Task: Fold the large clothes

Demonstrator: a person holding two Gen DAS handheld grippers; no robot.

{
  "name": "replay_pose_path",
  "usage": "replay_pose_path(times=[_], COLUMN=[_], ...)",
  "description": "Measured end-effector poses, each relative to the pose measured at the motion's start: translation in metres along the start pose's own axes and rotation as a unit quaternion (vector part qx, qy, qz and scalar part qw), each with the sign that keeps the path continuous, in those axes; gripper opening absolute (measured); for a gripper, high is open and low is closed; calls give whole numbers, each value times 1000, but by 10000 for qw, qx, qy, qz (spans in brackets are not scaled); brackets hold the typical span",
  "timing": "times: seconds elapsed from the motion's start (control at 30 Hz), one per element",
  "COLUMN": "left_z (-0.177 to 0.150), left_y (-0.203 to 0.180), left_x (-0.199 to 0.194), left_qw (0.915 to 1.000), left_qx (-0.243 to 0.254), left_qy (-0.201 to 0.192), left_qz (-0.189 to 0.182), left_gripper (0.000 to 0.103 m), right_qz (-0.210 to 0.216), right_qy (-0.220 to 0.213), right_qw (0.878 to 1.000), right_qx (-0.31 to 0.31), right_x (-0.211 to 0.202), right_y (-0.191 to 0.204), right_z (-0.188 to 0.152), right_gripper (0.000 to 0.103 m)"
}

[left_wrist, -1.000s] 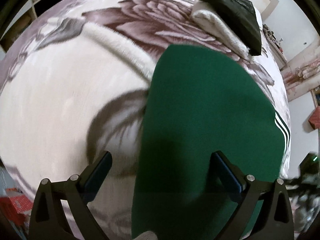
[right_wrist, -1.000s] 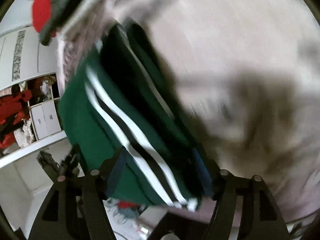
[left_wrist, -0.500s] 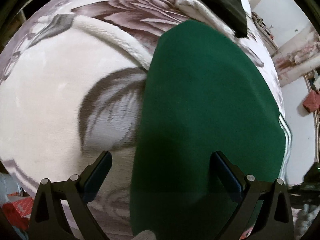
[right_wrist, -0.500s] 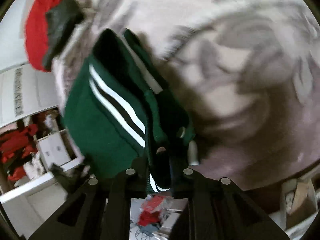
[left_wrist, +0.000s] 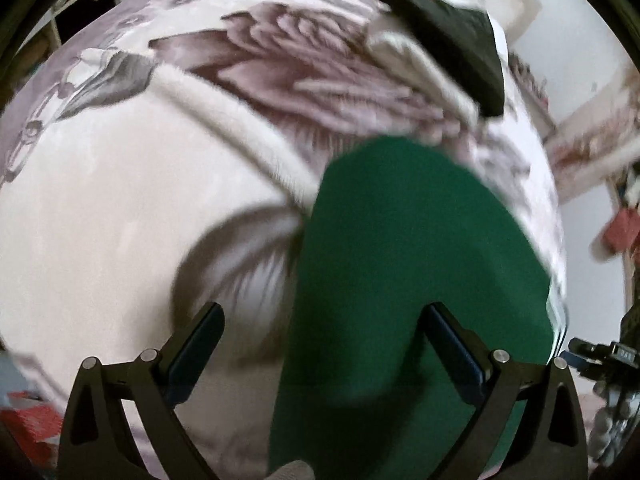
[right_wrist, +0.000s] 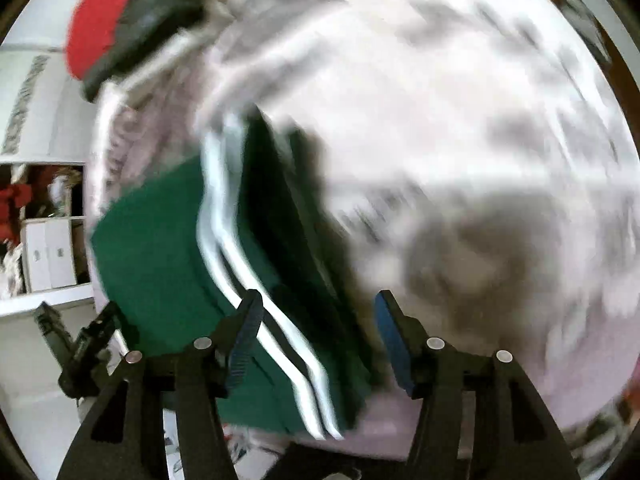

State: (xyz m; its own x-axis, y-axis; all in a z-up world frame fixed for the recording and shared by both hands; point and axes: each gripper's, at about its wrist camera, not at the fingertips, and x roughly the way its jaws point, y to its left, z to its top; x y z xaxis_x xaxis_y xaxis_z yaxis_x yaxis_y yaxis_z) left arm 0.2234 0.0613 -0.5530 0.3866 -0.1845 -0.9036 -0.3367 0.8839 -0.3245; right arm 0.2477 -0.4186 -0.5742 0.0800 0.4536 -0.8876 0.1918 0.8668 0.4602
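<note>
the green garment lies on the bed as a narrow, flat, layered panel, so by my judgement the folding is well along: the plain green face is smooth in the left wrist view, and the right wrist view shows stacked layers with 2 white stripes running down the long edge. what seems left is a last fold across its length or a lift onto the pile of folded clothes at the far edge of the bed; i cannot tell which.

the left tongs are spread wide and grip nothing. they hover over the near end of the garment, straddling its left edge: the left finger is above the patterned blanket, the right finger above green cloth.

the right tongs are also released, with a clear gap between the blue pads. the striped edge passes through that gap, the left pad above the green beside the stripes, the right pad above the blanket. this view is blurred, so i cannot tell whether either pad touches the cloth.
</note>
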Motion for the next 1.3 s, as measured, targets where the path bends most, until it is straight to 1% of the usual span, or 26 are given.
replay_pose_path(times=[0.07,0.13,0.2,0.23,0.27,0.3,0.33,0.37,0.43,0.47,0.5,0.53,0.57,0.6,0.67,0.7,0.73,0.8,0.87,0.9,0.97,1.07,1.13,1.2,1.27,1.3], left_z=[15,25,30,31,29,27,24,21,14,13,10,7,6,5,5,5,6,8,12,14,17,18,18,16,14,12], left_y=[-3,-3,1,2,4,6,9,12,23,28,35,42,46,52,59,63,65,70,77,81,82,80,76,72,70,69], left_x=[20,37,36,32,27,22,17,14,7,6,5,4,5,5,6,8,10,15,20,21,21,19,17,16,15,14], left_qw=[9999,9998,9997,9996,9996,9996,9994,9992,9984,9979,9972,9964,9958,9949,9937,9934,9934,9932,9923,9919,9924,9947,9961,9968,9968,9966], left_qx=[20,23,-138,-195,-217,-257,-314,-367,-531,-610,-715,-816,-890,-983,-1090,-1106,-1094,-1076,-1142,-1171,-1116,-854,-630,-468,-397,-398], left_qy=[101,164,223,201,166,134,113,104,93,104,120,141,157,168,208,238,261,322,393,417,457,514,536,562,636,681], left_qz=[35,99,-19,-56,-27,46,102,135,166,175,172,158,159,134,131,170,223,308,274,264,249,266,290,313,293,243], left_gripper=[103,103,103,103,103,103,103,103,103,103,103,103,103,103,103,103,103,103,103,103,103,103,103,103,103,103], right_qz=[265,179,41,-189,-617,-850,-1148,-1610,-2193,-2477,-2673,-2908,-2980,-2904,-2184,-1750,-1334,-478,-95,-199,-688,-1845,-2644,-2529,-1954,-1576], right_qy=[54,206,422,587,711,781,898,1062,1198,1105,1049,997,915,812,524,478,556,972,1357,1466,1590,966,695,847,790,568], right_qw=[9992,9960,9875,9800,9704,9634,9520,9356,9121,9028,8984,8986,9075,9218,9594,9705,9765,9789,9785,9790,9789,9726,9577,9631,9772,9849], right_qx=[-284,-852,-1518,-1890,-2223,-2421,-2692,-2959,-3250,-3336,-3322,-3132,-2815,-2437,-1706,-1588,-1596,-1735,-1552,-1401,-1087,-1030,-896,-371,263,430], right_x=[8,25,49,63,76,80,86,91,86,79,72,63,51,37,17,15,20,50,84,95,109,81,61,51,35,20], right_y=[38,93,151,177,201,213,229,240,234,229,221,207,191,180,173,179,191,220,224,220,193,136,94,52,26,21], right_z=[24,40,53,60,63,64,63,58,47,45,43,46,50,56,67,71,74,84,90,90,85,74,66,60,59,60], right_gripper=[61,69,71,71,71,71,71,71,71,71,71,71,71,71,71,71,71,71,71,71,71,69,71,71,71,71])
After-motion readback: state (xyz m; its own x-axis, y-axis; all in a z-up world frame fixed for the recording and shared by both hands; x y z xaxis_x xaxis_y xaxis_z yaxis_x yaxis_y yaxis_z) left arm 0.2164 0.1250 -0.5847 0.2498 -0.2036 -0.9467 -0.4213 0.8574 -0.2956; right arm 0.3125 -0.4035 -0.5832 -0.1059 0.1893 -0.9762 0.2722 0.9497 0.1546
